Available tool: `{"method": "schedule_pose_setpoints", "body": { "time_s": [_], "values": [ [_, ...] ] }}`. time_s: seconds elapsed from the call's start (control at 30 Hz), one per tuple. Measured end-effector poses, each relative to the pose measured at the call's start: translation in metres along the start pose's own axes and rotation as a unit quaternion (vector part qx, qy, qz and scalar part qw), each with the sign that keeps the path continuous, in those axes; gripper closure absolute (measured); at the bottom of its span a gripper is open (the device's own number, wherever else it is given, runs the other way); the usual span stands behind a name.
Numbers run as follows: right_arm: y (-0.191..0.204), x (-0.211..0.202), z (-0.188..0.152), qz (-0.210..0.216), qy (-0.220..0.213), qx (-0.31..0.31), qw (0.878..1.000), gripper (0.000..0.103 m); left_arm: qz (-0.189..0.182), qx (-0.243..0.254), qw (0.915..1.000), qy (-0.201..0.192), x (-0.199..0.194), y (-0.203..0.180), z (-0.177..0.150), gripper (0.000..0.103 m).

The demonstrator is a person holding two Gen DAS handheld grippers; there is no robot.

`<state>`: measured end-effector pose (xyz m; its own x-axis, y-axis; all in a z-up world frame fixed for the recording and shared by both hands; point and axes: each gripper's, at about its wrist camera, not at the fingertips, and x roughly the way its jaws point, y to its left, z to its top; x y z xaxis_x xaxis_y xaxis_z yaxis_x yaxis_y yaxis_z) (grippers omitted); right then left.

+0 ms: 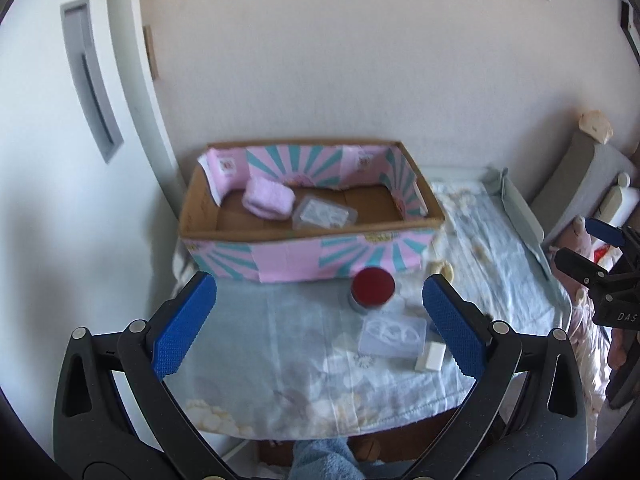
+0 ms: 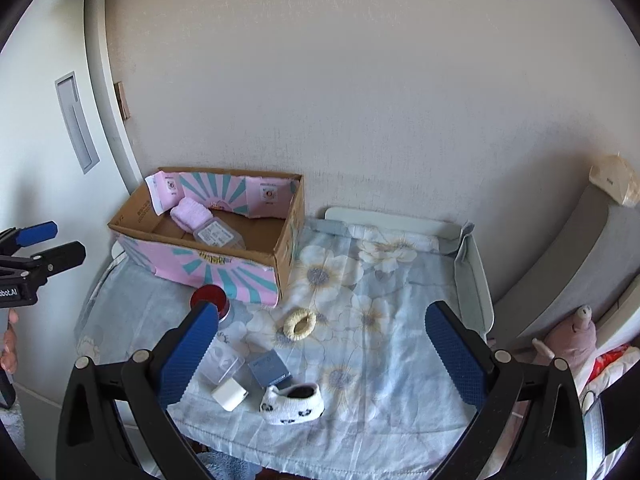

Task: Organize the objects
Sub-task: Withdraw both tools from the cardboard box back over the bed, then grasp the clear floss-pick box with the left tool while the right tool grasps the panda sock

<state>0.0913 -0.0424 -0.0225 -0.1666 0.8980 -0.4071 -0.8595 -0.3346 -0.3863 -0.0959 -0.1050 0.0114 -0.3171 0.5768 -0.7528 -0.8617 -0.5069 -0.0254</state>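
Cardboard with a pink and teal sunburst print forms the box (image 1: 310,216) at the back left of the table (image 1: 280,360). I see two items inside it: a folded pink cloth (image 1: 267,199) and, at its 4 o'clock, a clear plastic case (image 1: 322,215).

My left gripper (image 1: 320,324) has its jaws spread wide and holds nothing. My right gripper (image 2: 320,350) is likewise spread wide and empty. Both hover above the floral sheet, clear of every item.

Left wrist view: a red-lidded jar (image 1: 372,289) stands just in front of the box. A second clear case (image 1: 392,337) lies at the jar's 5 o'clock, with a white block (image 1: 430,358) touching its near right corner. The right gripper's fingers partly hide the jar and this case in the right wrist view.

Right wrist view only: a cream woven ring (image 2: 299,323) lies at 3 o'clock from the jar. A small blue box (image 2: 269,367) sits at the ring's 7 o'clock. A white sock with dark panda faces (image 2: 292,399) lies just beside the blue box, nearest the table's front edge.
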Motion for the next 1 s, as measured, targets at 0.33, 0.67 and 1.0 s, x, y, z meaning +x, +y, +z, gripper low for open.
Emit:
{"method": "schedule_pose_setpoints", "body": {
  "time_s": [0.33, 0.67, 1.0],
  "values": [
    [0.007, 0.039, -0.067, 0.024, 0.033, -0.027, 0.999, 0.0, -0.042, 0.03, 0.9945, 0.091, 0.074, -0.036, -0.057, 0.0],
    [0.014, 0.09, -0.117, 0.04, 0.058, -0.056, 0.996, 0.0, -0.06, 0.048, 0.9848, 0.156, 0.144, -0.07, -0.076, 0.0],
    [0.015, 0.113, -0.125, 0.054, 0.07, -0.053, 0.995, 0.001, -0.049, 0.055, 0.9767, 0.201, 0.176, -0.083, -0.08, 0.0]
  ]
}}
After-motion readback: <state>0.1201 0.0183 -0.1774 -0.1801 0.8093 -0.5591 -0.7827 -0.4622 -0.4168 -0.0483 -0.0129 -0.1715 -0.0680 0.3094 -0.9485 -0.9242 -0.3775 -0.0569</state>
